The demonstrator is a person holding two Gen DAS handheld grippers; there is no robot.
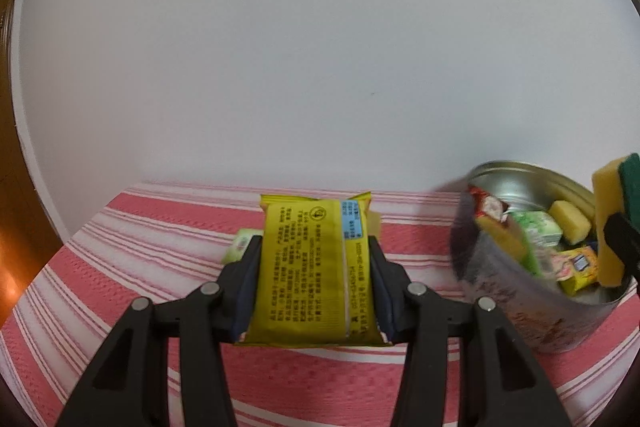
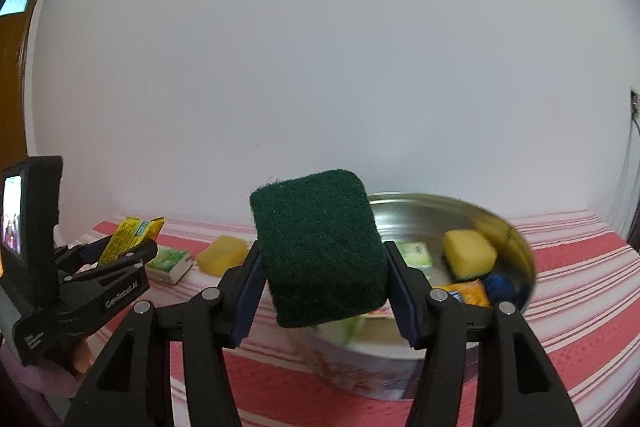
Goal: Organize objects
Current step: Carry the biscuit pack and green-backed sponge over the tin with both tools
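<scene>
I seem to be in a home: a red-and-white striped cloth point(image 1: 160, 259) covers my tabletop against a plain white wall point(image 1: 320, 47), with a wooden door point(image 2: 12, 75) at the left edge.

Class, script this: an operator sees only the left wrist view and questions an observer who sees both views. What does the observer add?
Operator: What lies behind my yellow packet?
Observer: A loose yellow sponge on the striped cloth, beside a green box.
Operator: What is the right hand-held gripper doing?
Observer: It is shut on a green-faced sponge, by the tin.
</scene>
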